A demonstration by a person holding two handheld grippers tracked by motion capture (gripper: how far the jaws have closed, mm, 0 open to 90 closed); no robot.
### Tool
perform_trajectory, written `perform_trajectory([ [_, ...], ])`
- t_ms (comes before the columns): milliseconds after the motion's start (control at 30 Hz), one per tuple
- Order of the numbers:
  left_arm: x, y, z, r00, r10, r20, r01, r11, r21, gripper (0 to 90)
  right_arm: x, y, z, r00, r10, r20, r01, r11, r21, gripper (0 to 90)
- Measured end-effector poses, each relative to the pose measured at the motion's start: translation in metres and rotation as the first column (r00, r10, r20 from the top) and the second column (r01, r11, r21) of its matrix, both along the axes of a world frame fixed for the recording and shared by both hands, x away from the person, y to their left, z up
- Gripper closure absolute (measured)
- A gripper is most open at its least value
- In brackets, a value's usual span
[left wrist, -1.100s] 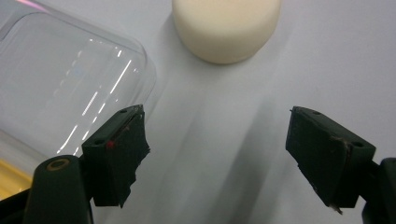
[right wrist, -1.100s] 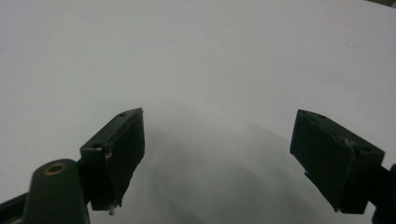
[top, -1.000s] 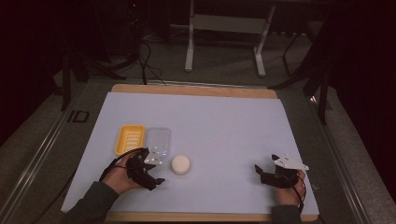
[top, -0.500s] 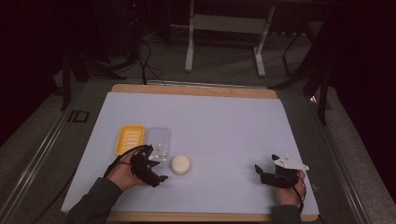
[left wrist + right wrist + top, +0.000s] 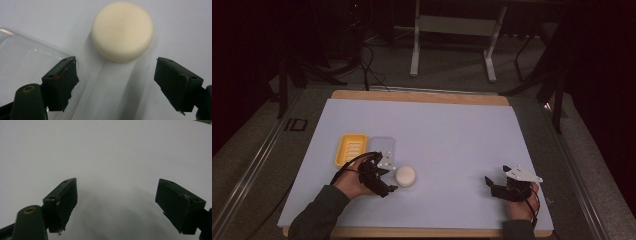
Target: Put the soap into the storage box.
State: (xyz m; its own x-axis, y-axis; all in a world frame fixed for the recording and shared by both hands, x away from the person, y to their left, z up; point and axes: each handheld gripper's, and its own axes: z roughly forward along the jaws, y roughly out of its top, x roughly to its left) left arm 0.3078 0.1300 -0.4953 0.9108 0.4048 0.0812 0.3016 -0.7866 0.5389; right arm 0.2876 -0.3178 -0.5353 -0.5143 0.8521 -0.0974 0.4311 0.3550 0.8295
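A round cream soap bar (image 5: 405,176) lies on the white sheet, just right of my left gripper (image 5: 384,181). In the left gripper view the soap bar (image 5: 122,31) sits a little beyond the jaws of the left gripper (image 5: 116,72). Those jaws are open and have just been opening, with nothing between them. A clear plastic lid (image 5: 382,149) lies flat beside a yellow soap dish (image 5: 350,149); the lid's edge (image 5: 30,57) runs under one jaw. My right gripper (image 5: 493,186) rests at the front right, and in its own view the right gripper (image 5: 117,192) is open over bare sheet.
The white sheet (image 5: 447,130) covers a wooden table whose bare edge (image 5: 422,97) shows at the back. Metal rails run along both sides. A table frame's legs (image 5: 414,45) and cables stand on the dark floor beyond.
My left gripper has shifted slightly right, toward the soap bar. The right gripper has stayed where it was.
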Motion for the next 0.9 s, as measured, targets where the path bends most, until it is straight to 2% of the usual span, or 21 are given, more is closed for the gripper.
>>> perform_trajectory([
  [167,0.002,-0.002,0.0,1.0,-0.002,-0.007,0.002,0.9999,-0.011,17.7,0.0,0.0,0.0,1.0,0.001,-0.001,-0.001,1.0,-0.001,17.8],
  [700,0.011,-0.012,-0.005,0.9993,-0.021,-0.032,0.021,0.9997,0.01,14.8,0.0,0.0,0.0,1.0,0.001,0.001,-0.001,1.0,-0.002,17.8],
  [900,0.016,-0.015,-0.008,0.9988,-0.016,-0.046,0.016,0.9999,-0.004,14.3,0.0,0.0,0.0,1.0,0.002,0.001,-0.002,1.0,-0.003,17.8],
])
